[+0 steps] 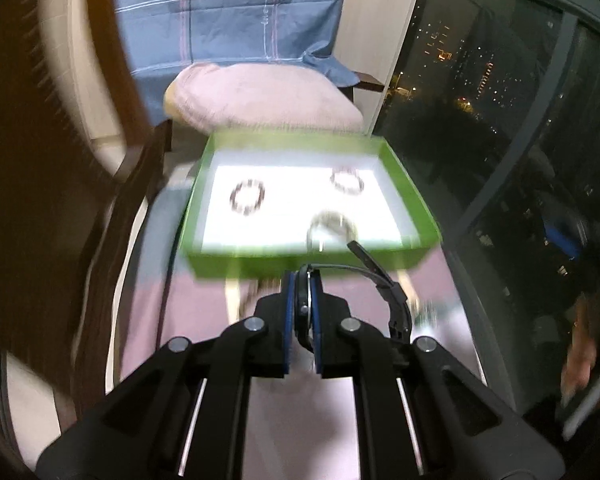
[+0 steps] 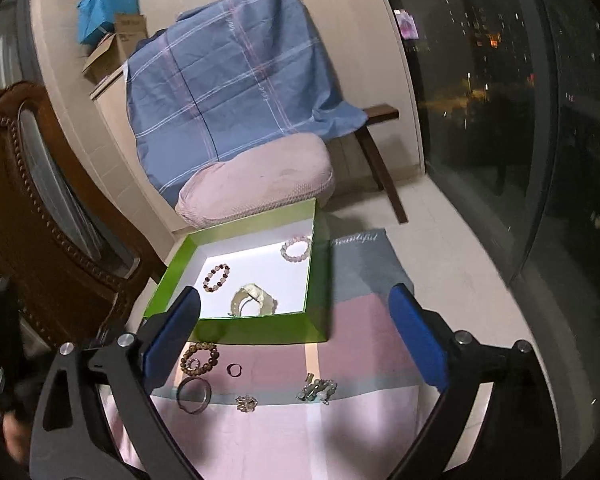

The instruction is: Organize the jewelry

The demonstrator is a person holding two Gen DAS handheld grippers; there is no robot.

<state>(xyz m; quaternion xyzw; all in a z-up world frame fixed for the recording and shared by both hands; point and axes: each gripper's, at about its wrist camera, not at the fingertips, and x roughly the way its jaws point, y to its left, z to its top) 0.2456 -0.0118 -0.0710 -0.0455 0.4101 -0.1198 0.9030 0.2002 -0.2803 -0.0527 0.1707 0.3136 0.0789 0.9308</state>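
Note:
A green box [image 1: 312, 258] with a white floor holds a dark bead bracelet [image 1: 247, 197], a pale bead bracelet [image 1: 347, 181] and a pale bangle [image 1: 332, 226]. My left gripper [image 1: 303, 312] is shut on a black wristwatch [image 1: 384, 280], held just before the box's near wall. My right gripper [image 2: 296, 340] is open and empty, above the cloth. The box [image 2: 260, 330] shows there too. On the cloth lie a brown bead bracelet [image 2: 199, 357], a small ring [image 2: 234, 369], a dark bangle [image 2: 194, 394], a brooch [image 2: 247, 403] and a green-white cluster [image 2: 317, 390].
A pink and grey cloth [image 2: 360, 340] covers the table. A pink cushion [image 2: 256, 184] and a blue plaid sheet [image 2: 236, 80] stand behind the box. A carved wooden chair [image 2: 32, 200] is at the left. A dark window [image 2: 520, 120] runs along the right.

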